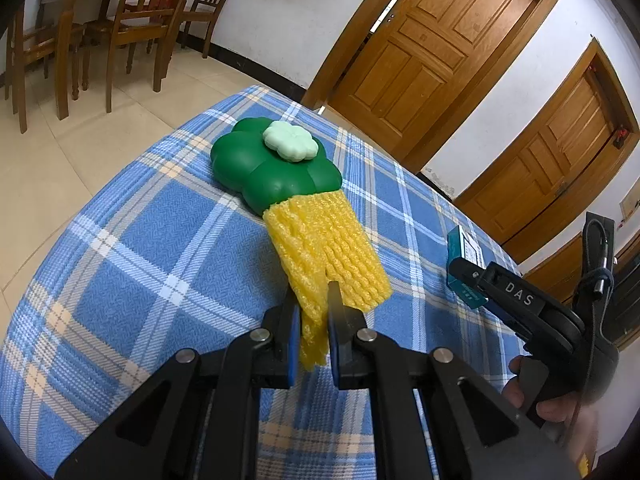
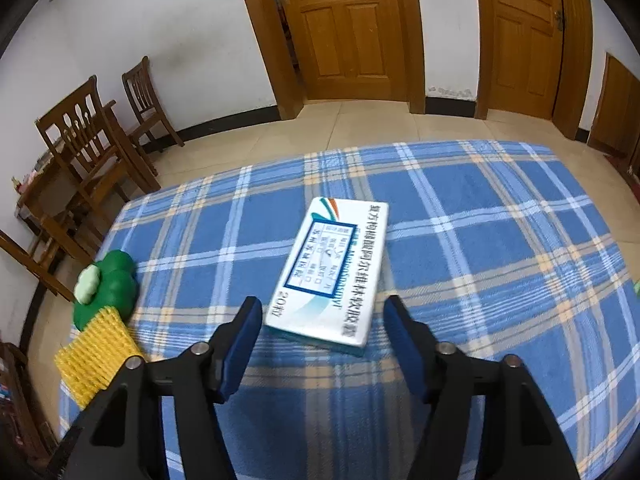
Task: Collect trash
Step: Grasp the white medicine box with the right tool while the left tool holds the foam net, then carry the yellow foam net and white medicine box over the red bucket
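Left wrist: my left gripper [image 1: 313, 312] was pinched on the yellow foam net [image 1: 328, 240] beside the green clover container [image 1: 272, 168], needing a straight lift; right wrist: my right gripper [image 2: 320, 320] gaped wide, medicine box [image 2: 332, 268] between its fingers, needing centring.

I see my right gripper [image 2: 320, 320] with its blue-padded jaws spread wide, flanking the near end of a flat white-and-teal medicine box [image 2: 334, 272] lying on the blue plaid tablecloth [image 2: 500, 240]. A yellow foam net sleeve [image 2: 94, 354] touches a green clover-shaped container [image 2: 110, 292] far left.
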{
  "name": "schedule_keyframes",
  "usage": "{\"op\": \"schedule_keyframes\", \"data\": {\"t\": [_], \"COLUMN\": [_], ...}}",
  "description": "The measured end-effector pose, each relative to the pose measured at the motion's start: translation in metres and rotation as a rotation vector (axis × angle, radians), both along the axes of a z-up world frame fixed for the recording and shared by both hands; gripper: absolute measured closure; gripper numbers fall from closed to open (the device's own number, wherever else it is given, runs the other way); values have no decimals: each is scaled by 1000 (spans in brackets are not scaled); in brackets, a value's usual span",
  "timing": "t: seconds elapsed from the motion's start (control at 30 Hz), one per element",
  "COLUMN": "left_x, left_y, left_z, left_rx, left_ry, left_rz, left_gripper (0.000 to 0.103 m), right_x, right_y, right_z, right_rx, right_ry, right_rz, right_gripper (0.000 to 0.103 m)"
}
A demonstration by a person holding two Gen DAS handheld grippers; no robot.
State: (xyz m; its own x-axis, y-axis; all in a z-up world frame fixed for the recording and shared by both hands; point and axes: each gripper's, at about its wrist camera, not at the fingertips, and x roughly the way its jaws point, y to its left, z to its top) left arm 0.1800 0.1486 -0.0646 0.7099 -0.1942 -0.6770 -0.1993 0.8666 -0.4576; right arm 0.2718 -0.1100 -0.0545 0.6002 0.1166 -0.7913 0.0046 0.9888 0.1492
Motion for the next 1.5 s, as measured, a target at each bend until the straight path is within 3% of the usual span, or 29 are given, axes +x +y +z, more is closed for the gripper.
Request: {"op": "schedule_keyframes", "data": {"t": [0.23,0.83,1.5], "left_x": [0,-17,-41], "left_y": [-1,-28,-111], "left_z": [1,22,63], "left_rx": [-3,-30,11], "left_ry": [-2,-34,-71], "left_rz": [-3,-68,-258], "left_gripper": [93,93,93], "right_x": [-13,-99,-182], "right_y": [-15,-68,-162], "right_z": [2,35,65], "right_rx": [39,115,188], "right_ry": [14,-30,-128], "right_rz": [9,29,-119], "right_gripper": [48,48,48]}}
